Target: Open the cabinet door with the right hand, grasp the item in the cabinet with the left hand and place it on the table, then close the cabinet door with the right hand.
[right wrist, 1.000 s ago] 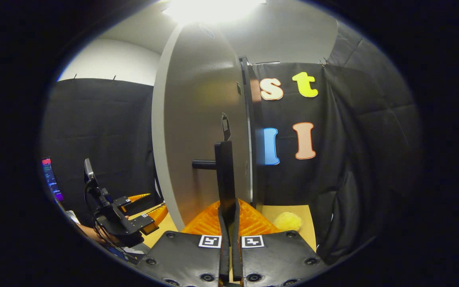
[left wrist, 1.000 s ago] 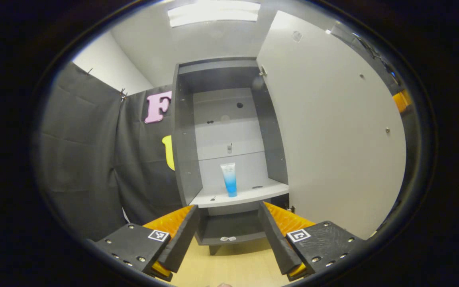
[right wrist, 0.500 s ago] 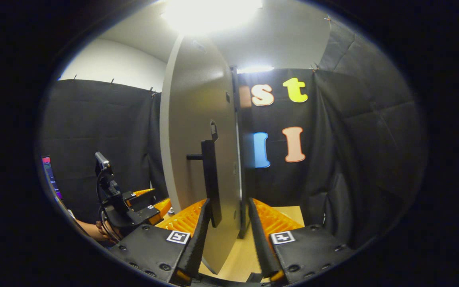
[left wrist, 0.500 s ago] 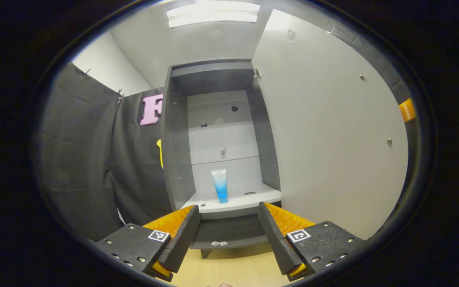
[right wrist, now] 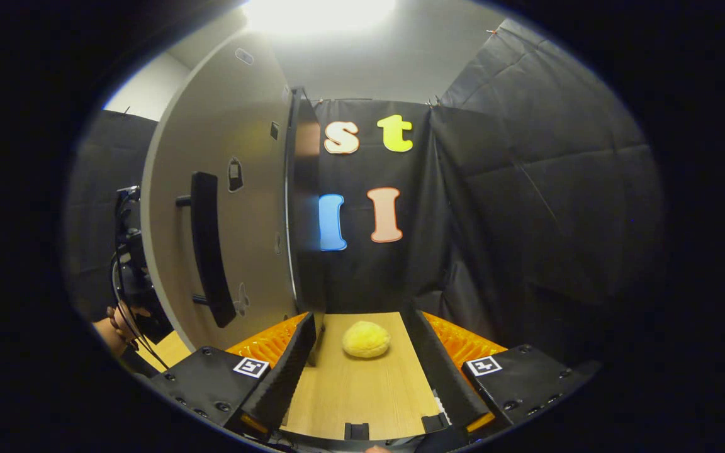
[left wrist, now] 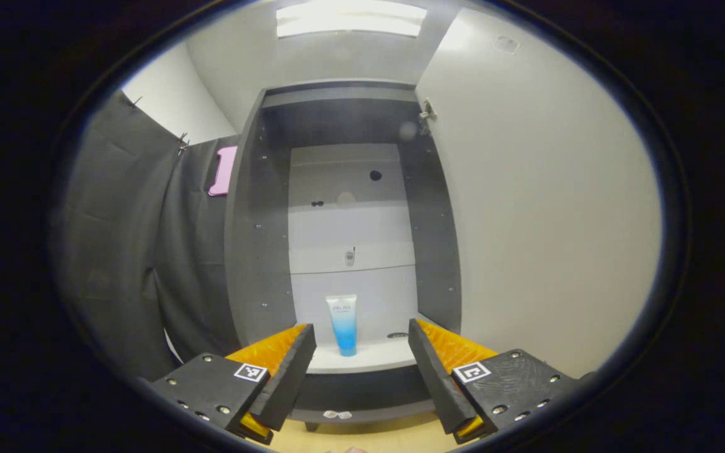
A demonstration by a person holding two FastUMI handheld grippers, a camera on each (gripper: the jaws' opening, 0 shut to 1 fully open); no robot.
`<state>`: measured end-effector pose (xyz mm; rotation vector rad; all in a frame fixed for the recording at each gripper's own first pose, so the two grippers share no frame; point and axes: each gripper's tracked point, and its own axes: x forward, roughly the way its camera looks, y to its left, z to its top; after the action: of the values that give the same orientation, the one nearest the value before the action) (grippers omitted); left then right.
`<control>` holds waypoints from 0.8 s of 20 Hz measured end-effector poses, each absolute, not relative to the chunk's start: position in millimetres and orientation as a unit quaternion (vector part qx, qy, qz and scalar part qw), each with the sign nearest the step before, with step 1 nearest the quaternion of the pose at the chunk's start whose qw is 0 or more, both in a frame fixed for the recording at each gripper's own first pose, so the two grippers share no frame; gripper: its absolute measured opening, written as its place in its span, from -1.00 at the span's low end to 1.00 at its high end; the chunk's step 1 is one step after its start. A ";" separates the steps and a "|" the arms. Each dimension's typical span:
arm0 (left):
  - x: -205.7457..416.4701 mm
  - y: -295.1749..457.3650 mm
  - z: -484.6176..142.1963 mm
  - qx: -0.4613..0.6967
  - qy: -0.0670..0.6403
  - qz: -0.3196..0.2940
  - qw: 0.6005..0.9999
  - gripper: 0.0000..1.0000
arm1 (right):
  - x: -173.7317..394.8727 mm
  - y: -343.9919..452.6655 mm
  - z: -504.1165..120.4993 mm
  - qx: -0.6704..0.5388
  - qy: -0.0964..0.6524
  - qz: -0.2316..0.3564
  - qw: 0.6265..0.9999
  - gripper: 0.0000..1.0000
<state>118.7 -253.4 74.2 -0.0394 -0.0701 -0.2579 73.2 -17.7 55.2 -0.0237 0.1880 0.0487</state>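
Cabinet door (left wrist: 545, 207) open, both tongs spread and empty, left tongs (left wrist: 357, 368) facing tube (left wrist: 343, 324) on shelf (left wrist: 369, 360); grasp, bench placement, closing left.

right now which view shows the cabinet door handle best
The right gripper view: the dark bar handle stands in full on the outer face of the open cabinet door, left of the open right claw. The left gripper view faces the door's bare inner side, so the handle is hidden behind it.
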 end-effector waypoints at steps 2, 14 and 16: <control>150.4 -251.9 72.2 -0.026 -0.032 -0.128 0.991 0.83 | 80.9 -21.6 49.2 -0.012 0.102 0.004 0.995 0.96; 285.8 -274.4 2.6 -0.045 0.038 -0.151 0.987 0.79 | 134.0 -16.2 26.7 -0.001 0.137 -0.079 0.987 0.96; 294.6 -276.7 -6.1 -0.043 0.047 -0.149 0.987 0.79 | 136.0 -17.0 21.6 0.003 0.145 -0.087 0.986 0.96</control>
<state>294.6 -276.7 -6.1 -0.0859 0.0941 -0.2987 136.0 -17.0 21.6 0.0053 0.2909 -0.1752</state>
